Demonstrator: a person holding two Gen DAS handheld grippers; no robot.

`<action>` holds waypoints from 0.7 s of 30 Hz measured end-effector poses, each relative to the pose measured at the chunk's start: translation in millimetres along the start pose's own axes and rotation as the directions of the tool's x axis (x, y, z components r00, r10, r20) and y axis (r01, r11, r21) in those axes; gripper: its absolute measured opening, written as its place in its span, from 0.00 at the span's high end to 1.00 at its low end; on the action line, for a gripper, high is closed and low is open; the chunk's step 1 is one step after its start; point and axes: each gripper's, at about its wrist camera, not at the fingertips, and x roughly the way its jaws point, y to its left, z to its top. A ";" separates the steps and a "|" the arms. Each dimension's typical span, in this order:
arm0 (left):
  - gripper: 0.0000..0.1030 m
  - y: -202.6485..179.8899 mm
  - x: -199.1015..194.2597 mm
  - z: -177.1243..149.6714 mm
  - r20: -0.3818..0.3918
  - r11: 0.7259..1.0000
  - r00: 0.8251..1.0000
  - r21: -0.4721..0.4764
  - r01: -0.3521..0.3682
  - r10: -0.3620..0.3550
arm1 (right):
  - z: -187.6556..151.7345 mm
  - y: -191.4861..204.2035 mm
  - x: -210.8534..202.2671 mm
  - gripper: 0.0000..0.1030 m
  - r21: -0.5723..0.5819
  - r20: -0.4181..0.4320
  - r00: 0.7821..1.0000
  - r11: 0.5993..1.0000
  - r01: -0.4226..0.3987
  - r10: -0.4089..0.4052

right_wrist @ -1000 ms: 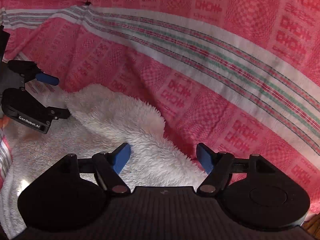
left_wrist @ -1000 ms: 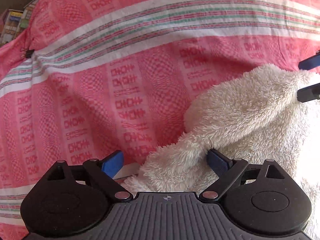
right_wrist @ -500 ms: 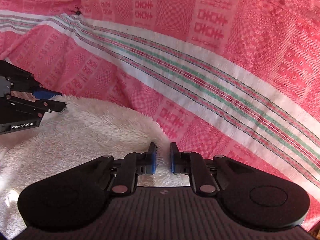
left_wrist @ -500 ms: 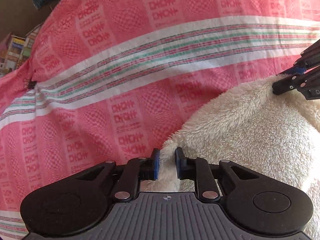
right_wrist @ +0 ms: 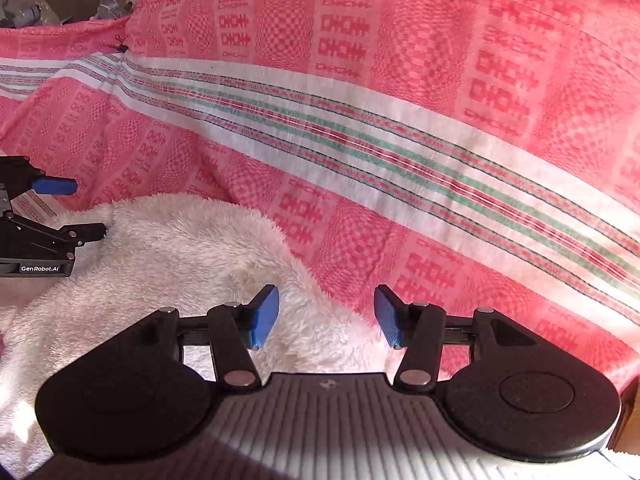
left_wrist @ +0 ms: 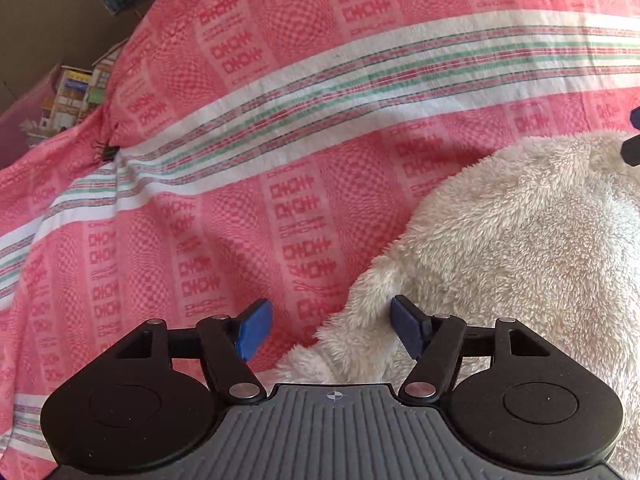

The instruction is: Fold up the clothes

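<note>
Both tools released, fleece garment laid down mid-fold.

Left tool (left_wrist: 326,330) and right tool (right_wrist: 326,316): jaws just been opening, now spread w/ pads off the pile, nothing gripped. Cream fleece garment (left_wrist: 520,248) resting bunched on pink patterned cloth (left_wrist: 240,184); one edge lying betw. each tool's pads, untouched. Likely let go to settle a fold, then re-grip elsewhere. Surface under cloth hidden.
</note>
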 end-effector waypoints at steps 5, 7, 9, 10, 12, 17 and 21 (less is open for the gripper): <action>0.21 39.3 -35.7 -43.2 0.023 0.994 1.000 -0.102 0.024 -0.022 | -45.0 -22.3 -40.0 0.41 0.057 -0.044 0.999 0.998 0.014 -0.012; 0.18 61.5 -56.7 -70.9 0.030 0.990 0.999 -0.134 0.039 -0.036 | -67.5 -32.0 -55.0 0.41 0.079 -0.084 0.996 0.996 0.031 -0.024; 0.15 73.8 -73.5 -98.0 0.013 0.986 0.998 -0.153 0.059 -0.058 | -90.8 -39.9 -68.0 0.41 0.110 -0.121 0.992 0.993 0.037 -0.023; 0.15 75.7 -79.6 -109.4 0.001 0.984 0.997 -0.160 0.074 -0.075 | -102.8 -43.1 -73.6 0.40 0.129 -0.139 0.990 0.991 0.036 -0.018; 0.14 72.9 -86.8 -133.7 -0.043 0.978 0.991 -0.173 0.116 -0.125 | -123.9 -48.1 -82.7 0.37 0.172 -0.163 0.987 0.985 0.031 -0.002; 0.14 52.3 -76.5 -159.8 -0.118 0.948 0.967 -0.255 0.189 -0.225 | -142.6 -48.6 -79.6 0.35 0.285 -0.157 0.986 0.958 -0.009 0.056; 0.10 45.4 -67.6 -153.7 -0.102 0.912 0.950 -0.326 0.249 -0.296 | -136.1 -35.5 -65.2 0.35 0.294 -0.156 0.982 0.954 -0.055 0.105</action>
